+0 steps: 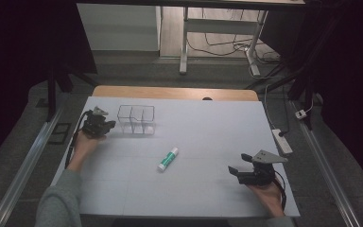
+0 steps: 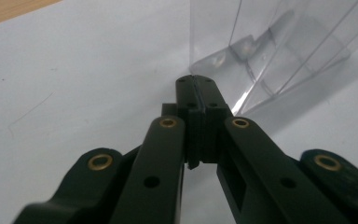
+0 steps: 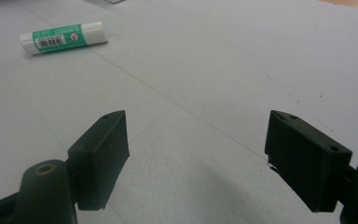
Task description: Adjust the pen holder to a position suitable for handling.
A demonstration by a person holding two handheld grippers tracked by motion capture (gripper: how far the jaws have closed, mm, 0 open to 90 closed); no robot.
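Right gripper (image 1: 238, 171), black two-jaw tool in the person's hand at the near right of the grey table sheet (image 1: 208, 123): jaws spread wide, nothing between them, resting low over bare surface. Left gripper (image 1: 109, 125) at far left: jaws clenched pad to pad, grasping nothing, tips just beside the near left corner of the clear plastic divided organiser box (image 1: 136, 119); contact cannot be told. White glue stick with green label (image 1: 168, 158) lies flat mid-table, between the grippers, well apart from both.
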